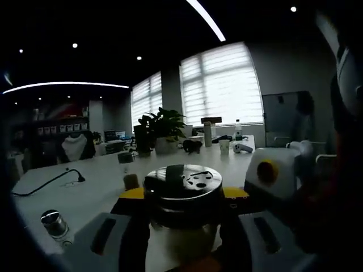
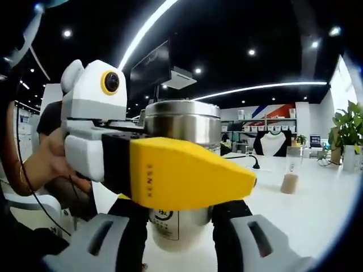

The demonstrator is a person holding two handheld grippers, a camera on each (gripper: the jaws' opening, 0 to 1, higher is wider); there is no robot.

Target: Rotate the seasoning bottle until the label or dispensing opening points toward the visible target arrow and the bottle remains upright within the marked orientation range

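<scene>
Daylight is glowing through the slatted blinds of the big windows (image 1: 221,85) while curved light strips (image 2: 258,88) are shining across the dark ceiling, a leafy potted plant (image 1: 164,127) is standing on the long white table (image 1: 96,190), and shelves (image 2: 258,122) are lining the far wall.

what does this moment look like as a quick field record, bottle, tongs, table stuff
bottle: steel-capped seasoning bottle, upright, held between both tongs
cap: holes on top, seen in the left gripper view
left tongs: jaws closed on the bottle's sides
right tongs: jaws on either side of the bottle's lower body
left tongs in the right gripper view: yellow jaw crossing the bottle below its cap
hand: holding the left tongs
table: white; plant, cable, small jar
target arrow: cannot tell
</scene>
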